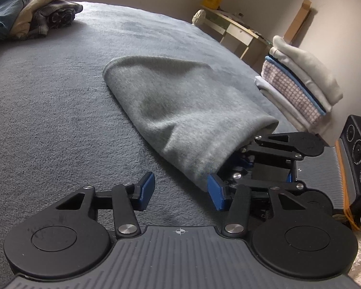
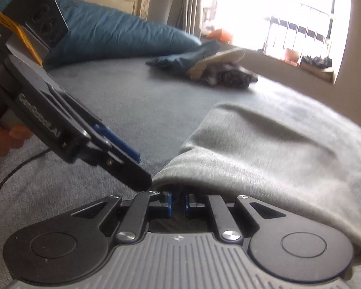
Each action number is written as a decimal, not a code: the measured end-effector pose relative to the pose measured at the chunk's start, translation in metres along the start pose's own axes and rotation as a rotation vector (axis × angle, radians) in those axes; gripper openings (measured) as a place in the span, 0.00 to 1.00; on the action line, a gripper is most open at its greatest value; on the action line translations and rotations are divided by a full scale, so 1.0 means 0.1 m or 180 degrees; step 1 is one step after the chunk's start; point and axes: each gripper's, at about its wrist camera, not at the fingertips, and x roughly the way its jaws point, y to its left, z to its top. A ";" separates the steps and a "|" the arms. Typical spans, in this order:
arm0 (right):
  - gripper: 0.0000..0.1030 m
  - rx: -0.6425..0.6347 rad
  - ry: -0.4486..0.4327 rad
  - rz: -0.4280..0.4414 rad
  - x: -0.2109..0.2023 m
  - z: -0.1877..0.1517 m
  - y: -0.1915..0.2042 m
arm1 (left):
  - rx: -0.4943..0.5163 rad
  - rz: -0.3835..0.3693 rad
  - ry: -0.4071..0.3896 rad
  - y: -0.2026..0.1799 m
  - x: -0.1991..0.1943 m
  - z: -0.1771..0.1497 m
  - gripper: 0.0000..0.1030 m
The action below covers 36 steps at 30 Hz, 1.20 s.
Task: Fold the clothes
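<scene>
A stack of folded clothes [image 1: 298, 84] is seen at the far right of the bed [image 1: 48, 108], and an unfolded heap [image 1: 33, 16] is left at the far left, so the task is judged partly done. The grey garment [image 1: 180, 110] lies mid-bed, already doubled over; its long axis is run from the near right to the far left. The left gripper [image 1: 180, 187] is held with fingers spread, pinching nothing. The right gripper [image 2: 178, 203] (half under the near hem) shows fingers nearly together; whether cloth is pinched cannot be told.
</scene>
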 end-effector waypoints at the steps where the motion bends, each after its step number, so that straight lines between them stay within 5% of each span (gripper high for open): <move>1: 0.09 0.0000 -0.0031 -0.0013 -0.02 -0.01 0.00 | -0.0040 -0.0031 -0.0006 0.02 -0.01 0.00 0.48; 7: 0.12 -0.0126 0.0117 -0.0010 0.12 -0.12 0.15 | -0.0231 -0.0009 -0.0011 0.12 0.04 0.06 0.48; 15: 0.12 0.1081 0.0286 0.0462 -0.07 -0.13 -0.26 | -0.0369 -0.0030 -0.0018 0.15 0.18 0.10 0.50; 21: 0.12 0.1054 0.0164 0.0739 -0.56 -0.04 -0.54 | -0.0328 0.0039 -0.0064 0.15 0.13 0.13 0.51; 26: 0.12 0.1205 -0.0126 0.0484 -0.67 0.23 -0.92 | -0.0131 0.0006 -0.0083 0.04 0.20 0.19 0.54; 31: 0.10 0.1058 0.0573 0.0043 -0.15 -0.05 -0.99 | -0.0124 -0.0009 0.0059 0.02 0.28 0.15 0.56; 36: 0.11 0.0996 0.0533 -0.0011 -0.20 0.15 -0.97 | -0.0210 0.0035 0.0081 0.03 0.28 0.14 0.57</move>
